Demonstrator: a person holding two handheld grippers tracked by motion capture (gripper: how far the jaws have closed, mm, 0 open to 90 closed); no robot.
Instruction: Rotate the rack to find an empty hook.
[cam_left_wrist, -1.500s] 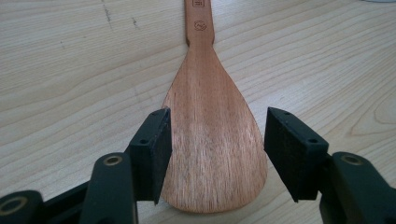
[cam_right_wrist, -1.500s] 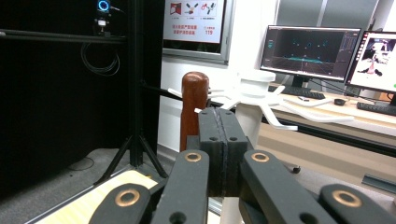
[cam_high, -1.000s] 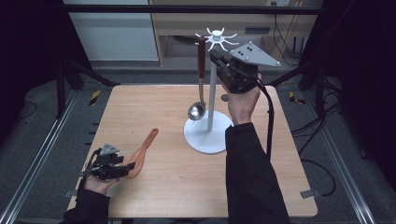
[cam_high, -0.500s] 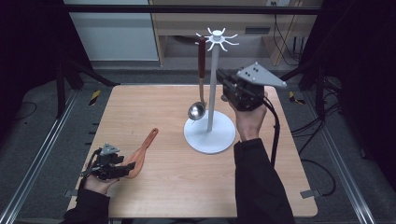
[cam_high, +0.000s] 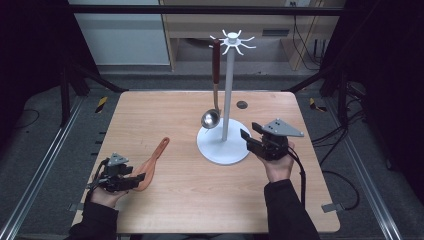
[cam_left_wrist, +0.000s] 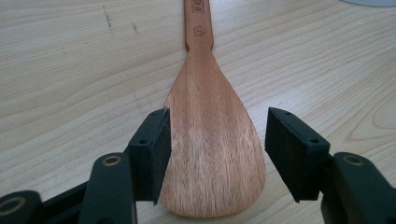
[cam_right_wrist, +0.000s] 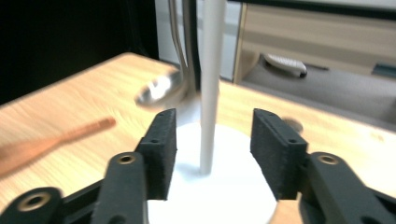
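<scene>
Biggest thing on the tabletop (cam_high: 150, 115) is the white utensil stand (cam_high: 223, 146), a round base with a thin pole and a ring of hooks at the top. A ladle (cam_high: 210, 118) with a dark red handle already hangs from one hook, bowl dangling just above the base. That stand looks top-heavy to me, so any sideways knock on the pole could rock it and swing the ladle off.

The right tool (cam_high: 248, 139) sits low, right beside the base, and its jaws have just been opening with nothing gripped. In the right gripper view the pole (cam_right_wrist: 211, 84) stands between the two pads (cam_right_wrist: 161, 149) without either touching it. If that hand drifts forward or the jaws close here, it grabs or shoves the pole, which is the likeliest way to tip things.

The wooden spatula (cam_high: 152, 164) lies flat on the tabletop at the front left, handle pointing toward the stand. The left tool (cam_high: 134, 180) has its jaws apart, straddling the blade (cam_left_wrist: 212, 154): one pad is right at the blade's edge, the other stands clear. Closing across that wide, thin blade looks dicey. It could slip out, or the pads could pinch unevenly so it twists on the lift. Then the handle end won't line up with a hook (cam_high: 248, 39).
</scene>
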